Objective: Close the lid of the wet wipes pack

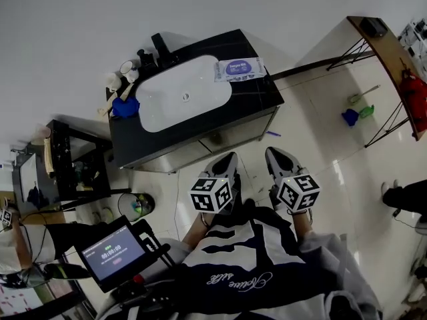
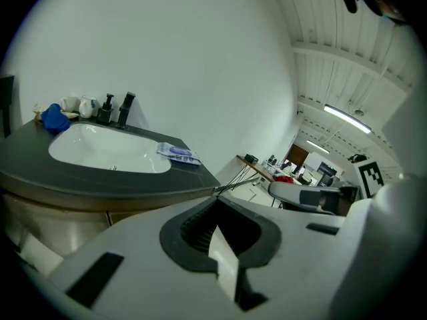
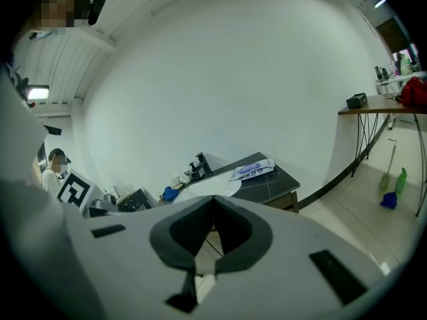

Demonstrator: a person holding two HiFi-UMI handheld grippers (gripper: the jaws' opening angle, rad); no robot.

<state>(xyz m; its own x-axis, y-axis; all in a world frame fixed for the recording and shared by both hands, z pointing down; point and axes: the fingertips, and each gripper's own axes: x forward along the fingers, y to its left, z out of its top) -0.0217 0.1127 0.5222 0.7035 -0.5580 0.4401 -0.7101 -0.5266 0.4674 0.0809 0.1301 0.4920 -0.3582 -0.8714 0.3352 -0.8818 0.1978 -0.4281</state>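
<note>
A blue cloth (image 1: 125, 107) lies at the left end of the dark worktop (image 1: 260, 100), beside the white basin (image 1: 160, 109). The wet wipes pack (image 1: 239, 69) lies flat on the worktop just right of the basin, near the back edge. Its lid is too small to make out. Well apart from it, close to the person's body, the left gripper (image 1: 228, 160) has its jaws together on nothing. To its right, the right gripper (image 1: 275, 155) likewise has its jaws closed and empty.
</note>
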